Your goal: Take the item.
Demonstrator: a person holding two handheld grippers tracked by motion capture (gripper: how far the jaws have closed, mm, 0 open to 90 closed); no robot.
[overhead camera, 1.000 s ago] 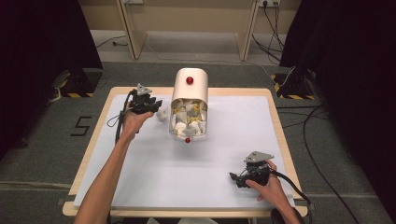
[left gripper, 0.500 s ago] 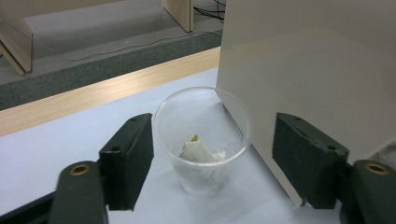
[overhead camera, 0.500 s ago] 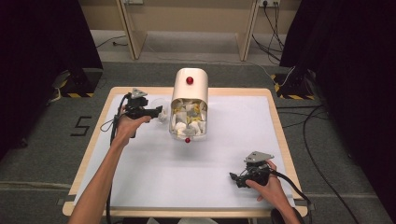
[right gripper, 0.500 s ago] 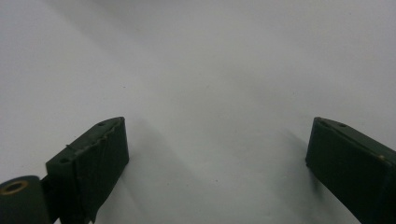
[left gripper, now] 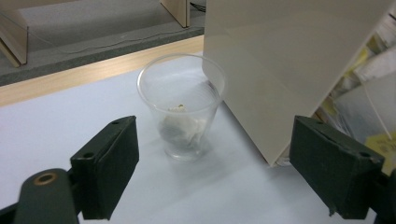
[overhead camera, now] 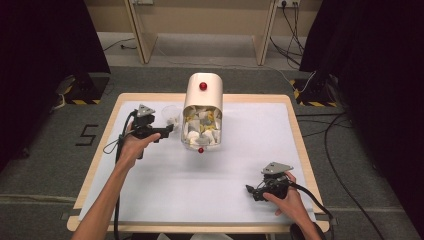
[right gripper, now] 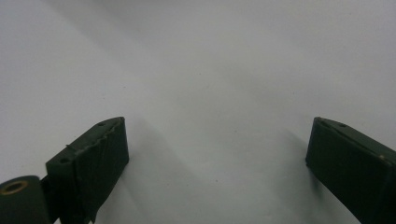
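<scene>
Cup (left gripper: 181, 107) ahead of open left fingers (left gripper: 111, 168), not touching.

- A table (overhead camera: 300, 150) with a dispenser box (overhead camera: 202, 107) standing at its middle rear, packets (overhead camera: 200, 131) inside its front.
- A cup (overhead camera: 171, 116) stands upright on the table just left of the box, apart from it, a packet (left gripper: 180, 128) lying in it.
- The left gripper (overhead camera: 169, 130) sits just in front of the cup, apart from it.
- The right gripper (overhead camera: 248, 189) rests at the table's near right, well apart from the box.
</scene>
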